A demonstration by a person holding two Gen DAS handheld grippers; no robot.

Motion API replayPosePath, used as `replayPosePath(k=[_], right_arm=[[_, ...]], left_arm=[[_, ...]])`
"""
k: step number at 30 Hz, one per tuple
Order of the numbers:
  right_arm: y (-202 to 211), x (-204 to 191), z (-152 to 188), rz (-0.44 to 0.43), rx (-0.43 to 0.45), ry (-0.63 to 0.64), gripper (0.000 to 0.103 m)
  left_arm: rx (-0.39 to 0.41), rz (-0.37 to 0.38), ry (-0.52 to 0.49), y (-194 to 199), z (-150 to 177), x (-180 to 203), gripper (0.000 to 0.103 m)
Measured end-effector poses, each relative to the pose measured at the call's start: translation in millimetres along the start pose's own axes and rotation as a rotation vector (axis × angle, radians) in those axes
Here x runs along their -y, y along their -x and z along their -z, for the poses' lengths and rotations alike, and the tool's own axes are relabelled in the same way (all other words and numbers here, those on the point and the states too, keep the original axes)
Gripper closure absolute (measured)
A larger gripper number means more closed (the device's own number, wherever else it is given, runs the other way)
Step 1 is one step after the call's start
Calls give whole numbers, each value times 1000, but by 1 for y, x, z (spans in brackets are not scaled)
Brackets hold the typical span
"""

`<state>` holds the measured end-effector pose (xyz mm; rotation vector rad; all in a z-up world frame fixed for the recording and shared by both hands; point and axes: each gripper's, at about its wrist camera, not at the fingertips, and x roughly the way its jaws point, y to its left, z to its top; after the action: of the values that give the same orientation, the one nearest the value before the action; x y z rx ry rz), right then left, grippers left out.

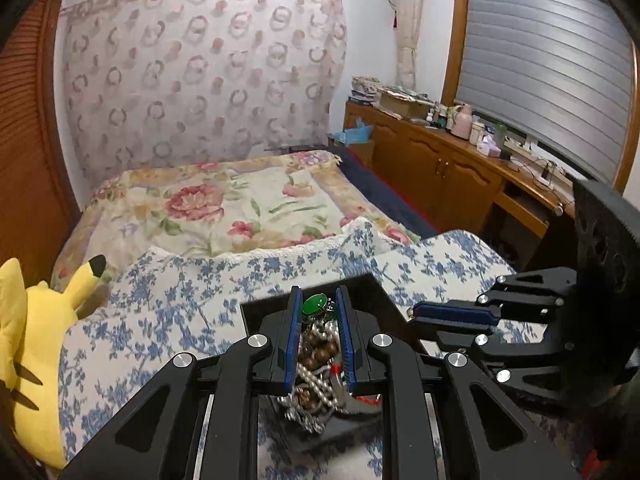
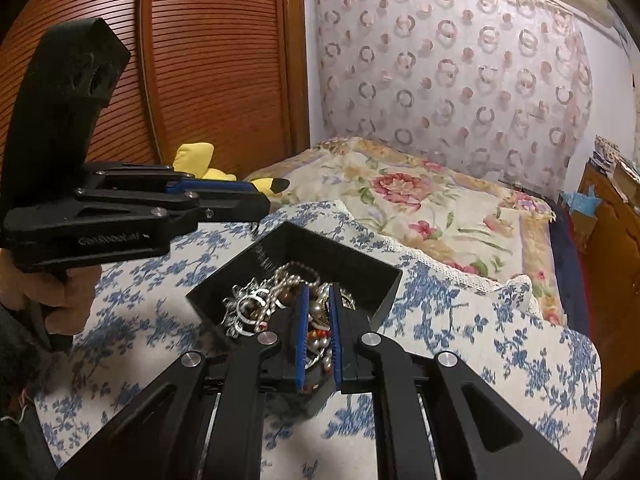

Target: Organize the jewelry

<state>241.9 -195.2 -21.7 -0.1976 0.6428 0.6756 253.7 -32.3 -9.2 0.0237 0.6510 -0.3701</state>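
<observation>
A black open box [image 1: 366,290] [image 2: 320,256] sits on a blue-flowered cloth [image 1: 180,304] on the bed. A tangle of jewelry [image 1: 316,354] [image 2: 268,296] fills it: pearl strands, brown beads, silver chains and rings, and a green stone [image 1: 315,305]. My left gripper [image 1: 317,292] [image 2: 264,202] hovers over the box with its jaws almost closed. I see the jewelry through the slit, and nothing looks pinched. My right gripper [image 2: 319,286] [image 1: 416,312] hangs above the box from the other side, its jaws nearly together and holding nothing that I can see.
A yellow plush toy [image 1: 28,340] [image 2: 200,158] lies left of the box. A flowered quilt [image 1: 224,208] covers the bed behind it. Wooden cabinets [image 1: 440,164] with clutter run along the right wall. A hand [image 2: 44,288] grips the left tool's handle.
</observation>
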Motion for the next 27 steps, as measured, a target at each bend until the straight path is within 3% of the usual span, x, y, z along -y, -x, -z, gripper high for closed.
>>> replayPosePath(k=[10, 14, 18, 21, 23, 27], right_arm=[[-35, 19, -7, -4, -23, -47, 92], [-44, 28, -6, -8, -29, -85, 92], [-48, 32, -7, -14, -24, -106, 92], [-45, 31, -8, -5, -14, -107, 90], [-41, 30, -9, 2, -2, -107, 80], [-32, 27, -8, 13, 8, -115, 79]], left_arm=[[-23, -4, 31, -20, -6, -13, 87], [-16, -21, 51, -16, -1, -18, 71], [-5, -39, 70, -5, 6, -21, 64], [5, -63, 68, 5, 12, -22, 50], [9, -79, 69, 13, 18, -20, 41], [13, -112, 67, 26, 29, -18, 21]])
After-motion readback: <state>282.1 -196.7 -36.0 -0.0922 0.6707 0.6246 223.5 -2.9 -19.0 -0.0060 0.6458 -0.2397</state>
